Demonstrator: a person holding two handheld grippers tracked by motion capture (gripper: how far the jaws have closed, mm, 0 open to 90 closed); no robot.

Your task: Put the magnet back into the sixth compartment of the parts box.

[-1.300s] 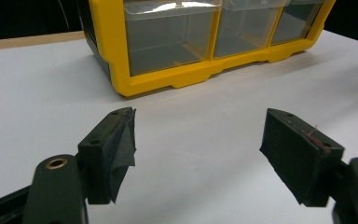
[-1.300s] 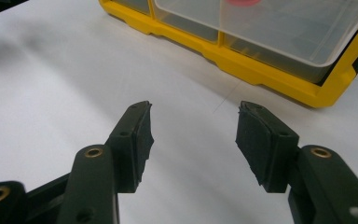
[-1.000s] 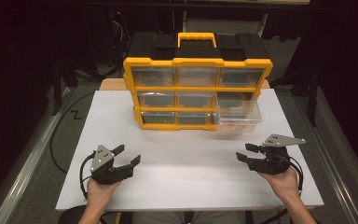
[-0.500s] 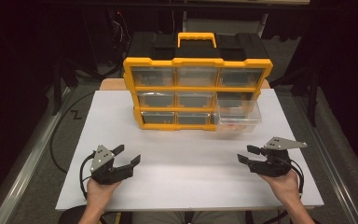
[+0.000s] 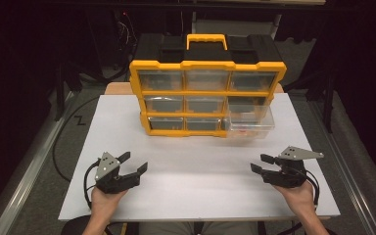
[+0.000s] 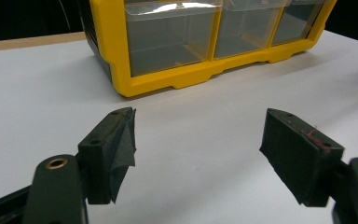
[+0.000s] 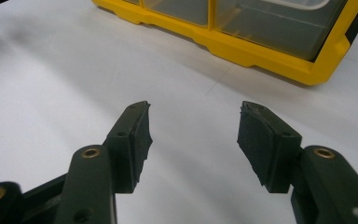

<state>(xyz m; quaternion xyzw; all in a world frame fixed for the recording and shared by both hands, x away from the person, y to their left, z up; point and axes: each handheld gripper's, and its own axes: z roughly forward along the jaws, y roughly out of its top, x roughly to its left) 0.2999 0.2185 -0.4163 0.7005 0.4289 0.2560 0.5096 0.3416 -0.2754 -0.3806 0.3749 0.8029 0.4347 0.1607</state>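
In the high view, the yellow drawer cabinet (image 5: 207, 88) stands upright at the far middle of the white table (image 5: 196, 191), its long axis running left to right and its clear drawer fronts facing the person. Its bottom right drawer (image 5: 250, 123) juts out toward the near edge. The left gripper (image 5: 129, 165) and right gripper (image 5: 260, 163) hover near the front corners, well apart, with bare tabletop between them and the cabinet.

In the left gripper view, the jaws stand wide apart, empty, aimed at the cabinet's bottom left corner.

In the right gripper view, the jaws gape moderately, holding nothing, facing the cabinet's yellow base.
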